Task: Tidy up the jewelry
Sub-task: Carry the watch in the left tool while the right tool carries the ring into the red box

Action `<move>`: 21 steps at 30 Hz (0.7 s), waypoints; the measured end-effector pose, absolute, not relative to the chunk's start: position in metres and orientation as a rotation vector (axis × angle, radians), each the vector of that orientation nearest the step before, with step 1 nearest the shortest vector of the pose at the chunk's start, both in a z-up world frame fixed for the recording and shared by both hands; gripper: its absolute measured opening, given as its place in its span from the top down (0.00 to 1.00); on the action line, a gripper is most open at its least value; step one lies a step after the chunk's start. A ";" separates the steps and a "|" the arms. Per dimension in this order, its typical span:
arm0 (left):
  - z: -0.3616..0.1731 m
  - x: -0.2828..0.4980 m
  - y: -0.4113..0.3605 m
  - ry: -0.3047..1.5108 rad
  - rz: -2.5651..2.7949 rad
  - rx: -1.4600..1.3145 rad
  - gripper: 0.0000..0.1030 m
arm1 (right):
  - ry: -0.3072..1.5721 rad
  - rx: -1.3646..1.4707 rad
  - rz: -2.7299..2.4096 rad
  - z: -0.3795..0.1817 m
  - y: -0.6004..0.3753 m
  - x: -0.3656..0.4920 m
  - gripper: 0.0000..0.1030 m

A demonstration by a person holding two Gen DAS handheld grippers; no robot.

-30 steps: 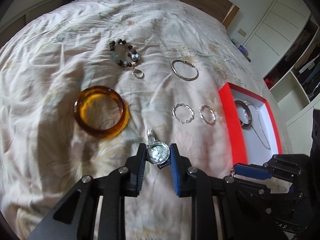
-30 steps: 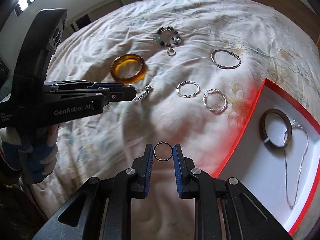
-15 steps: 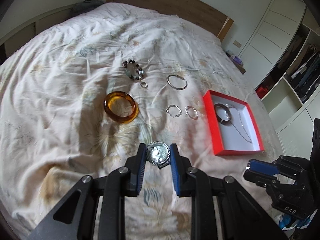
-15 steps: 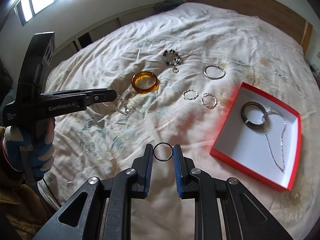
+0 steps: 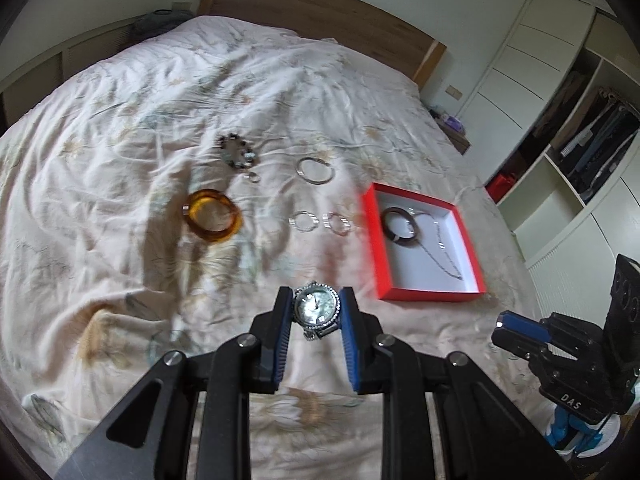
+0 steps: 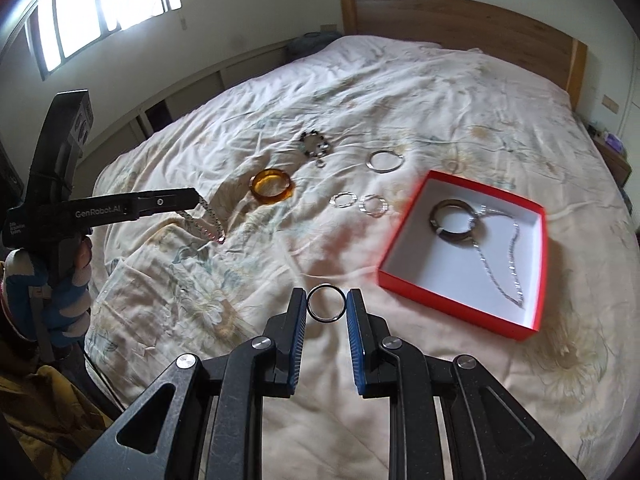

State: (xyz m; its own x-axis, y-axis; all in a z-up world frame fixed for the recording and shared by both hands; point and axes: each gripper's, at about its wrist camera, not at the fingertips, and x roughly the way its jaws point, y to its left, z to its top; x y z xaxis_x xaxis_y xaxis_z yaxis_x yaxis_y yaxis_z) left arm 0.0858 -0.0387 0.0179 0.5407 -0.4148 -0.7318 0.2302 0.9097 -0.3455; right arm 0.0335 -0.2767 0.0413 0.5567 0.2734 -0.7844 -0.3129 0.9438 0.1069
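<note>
1. Both grippers now sit much higher and farther back from the red box [image 5: 424,292] than a second ago, when they were low over the bedspread [image 5: 100,160] close beside it; the whole bed has come into sight.
2. The left gripper [image 5: 316,312] stays clamped on the watch [image 5: 316,307], and the right gripper [image 6: 326,306] stays clamped on a thin dark ring [image 6: 326,303]; both pieces are off the bed, in the air short of the box's near edge.
3. I judge this as a lift and carry: two items are picked, neither is in the box yet, and each needs moving over the white interior.
4. The watch dial faces the left camera; its strap [image 6: 204,220] hangs down, so the long axis runs roughly vertical.
5. The ring stands on edge, its opening facing the right camera.
6. Beyond the box's left side lie the amber bangle [image 5: 212,216], beaded bracelet [image 5: 238,154] and silver hoops [image 5: 304,222], not yet collected.
</note>
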 end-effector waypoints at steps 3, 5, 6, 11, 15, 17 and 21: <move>0.022 0.090 -0.063 0.932 -0.424 -0.205 0.79 | 0.910 -0.037 0.315 0.043 -0.298 0.033 0.80; 0.023 0.093 -0.079 0.935 -0.446 -0.185 0.79 | 0.908 -0.026 0.288 0.043 -0.316 0.037 0.80; 0.023 0.095 -0.089 0.937 -0.462 -0.172 0.79 | 0.907 -0.023 0.279 0.043 -0.322 0.038 0.80; 0.021 0.115 -0.143 0.954 -0.531 -0.131 0.79 | 0.910 0.005 0.228 0.037 -0.362 0.059 0.80; 0.014 0.138 -0.184 0.971 -0.575 -0.105 0.79 | 0.919 0.023 0.211 0.025 -0.384 0.081 0.80; 0.007 0.150 -0.205 0.977 -0.589 -0.086 0.79 | 0.925 0.033 0.206 0.017 -0.394 0.095 0.80; -0.011 0.174 -0.239 1.003 -0.599 -0.054 0.79 | 0.943 0.052 0.199 -0.003 -0.407 0.123 0.80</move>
State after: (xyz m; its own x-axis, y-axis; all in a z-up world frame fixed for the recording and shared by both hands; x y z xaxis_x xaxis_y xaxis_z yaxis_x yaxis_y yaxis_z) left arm 0.1741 -0.2392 -0.0114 0.3918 -0.4955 -0.7752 0.4469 0.8390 -0.3104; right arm 0.1231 -0.4072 -0.0026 0.5705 0.1917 -0.7986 -0.1466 0.9805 0.1306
